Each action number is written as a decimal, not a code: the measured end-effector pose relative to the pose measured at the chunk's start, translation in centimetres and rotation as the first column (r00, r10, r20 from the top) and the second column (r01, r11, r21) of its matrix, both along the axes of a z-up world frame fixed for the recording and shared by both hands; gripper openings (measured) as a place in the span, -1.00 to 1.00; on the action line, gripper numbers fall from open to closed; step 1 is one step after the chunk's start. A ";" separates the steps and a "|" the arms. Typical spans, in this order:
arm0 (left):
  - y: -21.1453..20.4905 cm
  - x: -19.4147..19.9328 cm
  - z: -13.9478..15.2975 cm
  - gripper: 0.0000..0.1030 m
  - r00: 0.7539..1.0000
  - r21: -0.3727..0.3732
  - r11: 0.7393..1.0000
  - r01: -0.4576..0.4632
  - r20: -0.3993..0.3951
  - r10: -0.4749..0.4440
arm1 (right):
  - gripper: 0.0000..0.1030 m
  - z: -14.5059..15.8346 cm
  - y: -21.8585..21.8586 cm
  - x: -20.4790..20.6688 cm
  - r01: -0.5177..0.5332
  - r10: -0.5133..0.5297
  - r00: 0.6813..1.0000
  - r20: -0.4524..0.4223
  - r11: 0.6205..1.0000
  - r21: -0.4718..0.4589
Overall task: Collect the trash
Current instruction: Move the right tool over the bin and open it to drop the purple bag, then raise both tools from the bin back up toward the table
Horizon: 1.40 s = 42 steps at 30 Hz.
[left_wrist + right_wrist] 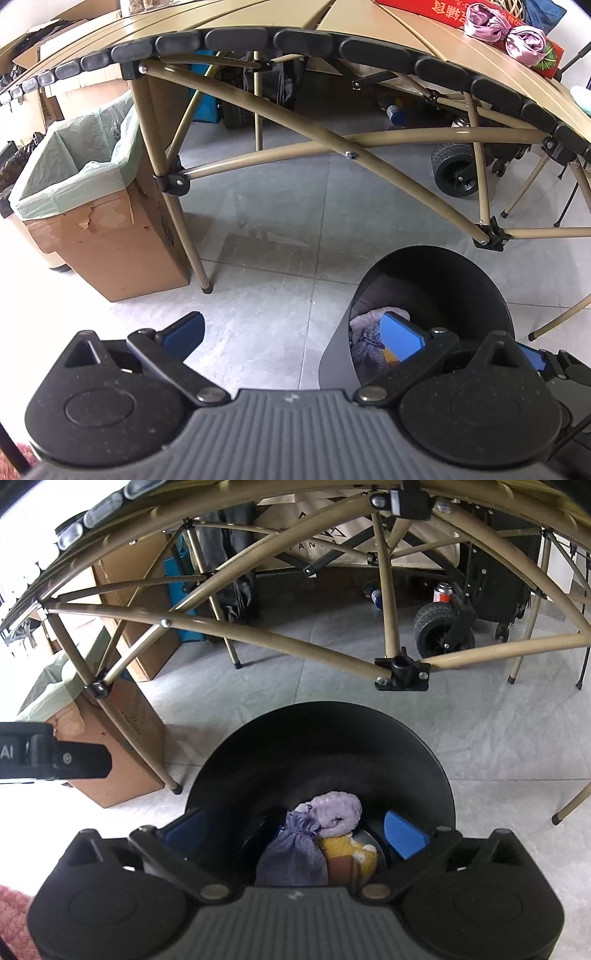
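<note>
- Both grippers hang low over the floor beside the folding counter (369, 22), and the black bin (321, 746) is the landmark for everything here.
- The right gripper (295, 830) sits directly above the bin's mouth, jaws spread wide with nothing between them; one blue pad is over the bin's left wall and the other just inside its right wall.
- Down in the bin: a purple drawstring pouch (295, 853), a lilac rolled cloth (338, 810) touching it from behind, and something yellow (351, 853) beside them. This is the collected trash, lying at the bottom.
- The left gripper (295, 336) hovers just left of the bin, jaws also spread and empty; its right pad overlaps the bin's rim in the left wrist view, its left pad over bare tile.
- My read: this is the drop-off end of a cycle, or a pause between items. Neither gripper carries anything.
- Left of the bin, past the counter's leg, stands a cardboard box (110, 243) lined with a pale green bag (74, 166). Whether it takes the bin's load later, I cannot tell.
- Up on the counter, above and right of the bin, a pink satin bundle (506, 29) lies on a red box (424, 9). It may be next, though that is a guess.
- The next move calls for lifting clear of the bin's rim, rising past the counter's edge without clipping the braces, then closing on one loose item.
</note>
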<state>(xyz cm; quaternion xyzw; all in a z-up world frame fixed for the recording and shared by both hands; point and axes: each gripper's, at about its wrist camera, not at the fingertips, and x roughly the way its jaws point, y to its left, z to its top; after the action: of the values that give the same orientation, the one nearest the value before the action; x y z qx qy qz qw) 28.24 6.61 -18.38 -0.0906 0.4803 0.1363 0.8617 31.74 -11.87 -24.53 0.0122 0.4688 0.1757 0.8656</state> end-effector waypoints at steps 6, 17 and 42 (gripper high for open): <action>-0.4 0.1 0.0 1.00 1.000 0.001 1.000 0.009 -0.001 -0.009 | 1.00 -0.1 -0.2 -0.1 0.007 -0.007 1.000 -0.008 1.000 0.004; -0.5 0.0 0.1 1.00 1.000 -0.003 1.000 0.013 0.005 -0.013 | 1.00 0.3 -0.3 -0.3 0.005 -0.005 1.000 0.006 1.000 0.003; -3.2 -3.8 8.1 1.00 0.934 0.011 0.996 0.094 0.345 -0.092 | 1.00 8.7 -3.4 -3.4 0.012 -0.036 0.972 0.234 0.994 0.106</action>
<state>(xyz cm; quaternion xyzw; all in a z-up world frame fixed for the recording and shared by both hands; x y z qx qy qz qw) 24.40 3.37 -10.29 -0.0930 0.3258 0.0760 0.9378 28.32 -15.25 -15.84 0.0420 0.3529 0.1896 0.9153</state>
